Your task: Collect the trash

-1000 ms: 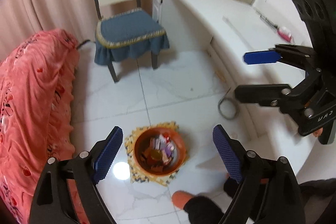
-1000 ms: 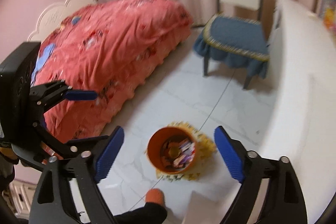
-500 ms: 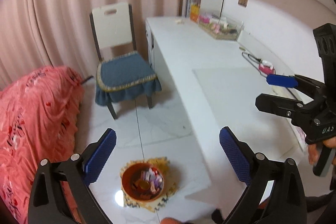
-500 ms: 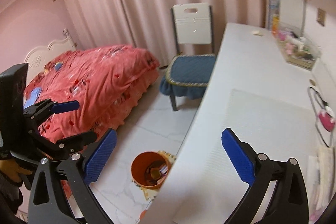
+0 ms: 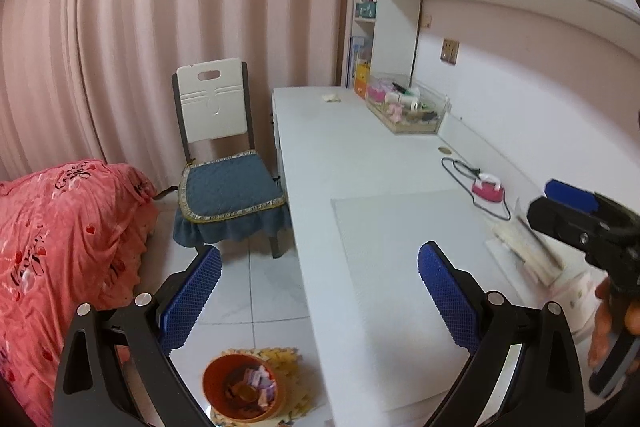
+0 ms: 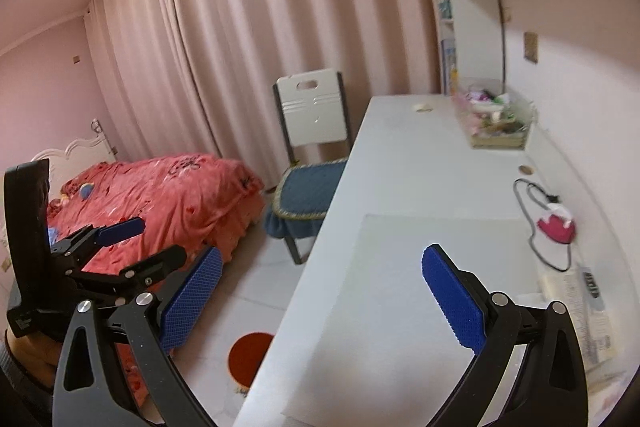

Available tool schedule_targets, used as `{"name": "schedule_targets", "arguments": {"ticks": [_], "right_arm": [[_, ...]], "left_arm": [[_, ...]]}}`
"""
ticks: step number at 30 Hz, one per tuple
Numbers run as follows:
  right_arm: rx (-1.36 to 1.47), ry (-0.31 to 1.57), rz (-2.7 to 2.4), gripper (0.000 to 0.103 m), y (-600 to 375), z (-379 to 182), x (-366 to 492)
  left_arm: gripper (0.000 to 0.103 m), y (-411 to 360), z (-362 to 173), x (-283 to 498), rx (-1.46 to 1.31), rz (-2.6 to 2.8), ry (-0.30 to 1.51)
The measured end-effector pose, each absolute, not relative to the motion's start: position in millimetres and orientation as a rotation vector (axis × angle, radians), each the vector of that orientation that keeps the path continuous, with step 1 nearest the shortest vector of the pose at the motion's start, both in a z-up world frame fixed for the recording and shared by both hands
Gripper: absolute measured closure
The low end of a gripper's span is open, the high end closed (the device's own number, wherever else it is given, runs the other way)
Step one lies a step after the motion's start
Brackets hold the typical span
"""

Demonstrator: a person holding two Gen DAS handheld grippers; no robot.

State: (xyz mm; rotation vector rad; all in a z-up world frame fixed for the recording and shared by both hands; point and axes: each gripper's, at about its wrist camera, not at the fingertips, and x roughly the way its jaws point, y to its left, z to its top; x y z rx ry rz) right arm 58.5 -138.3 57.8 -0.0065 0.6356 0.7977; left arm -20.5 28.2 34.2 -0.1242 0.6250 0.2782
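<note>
**Grippers lift from bin to desk**

Both views have risen from the floor to the white desk [image 5: 360, 187]. Left gripper [image 5: 318, 291] and right gripper [image 6: 322, 291] are spread wide, empty. Orange bin [image 5: 244, 393] on the floor already holds wrappers (more trash probably remains); a small scrap [image 5: 331, 98] lies at the desk's far end.

- My orange trash bin [image 5: 243, 392] stands upright on the floor below my left tool's fingers — wrappers heaped inside, on a yellowish mat [image 5: 280, 367].
- From my right tool, the bin [image 6: 248, 351] shows partly, beside the desk edge.
</note>
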Motion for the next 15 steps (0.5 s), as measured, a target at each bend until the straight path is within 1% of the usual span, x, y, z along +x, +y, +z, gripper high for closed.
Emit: {"name": "schedule_targets", "arguments": {"ticks": [3, 15], "right_arm": [[0.005, 0.605, 0.782, 0.005, -148, 60, 56], [-0.007, 0.609, 0.763, 0.005, -149, 55, 51]], "left_arm": [[0.006, 21, 37, -19, -0.121, 0.277, 0.612], [0.006, 0, 44, -20, -0.108, 0.221, 0.592]]}}
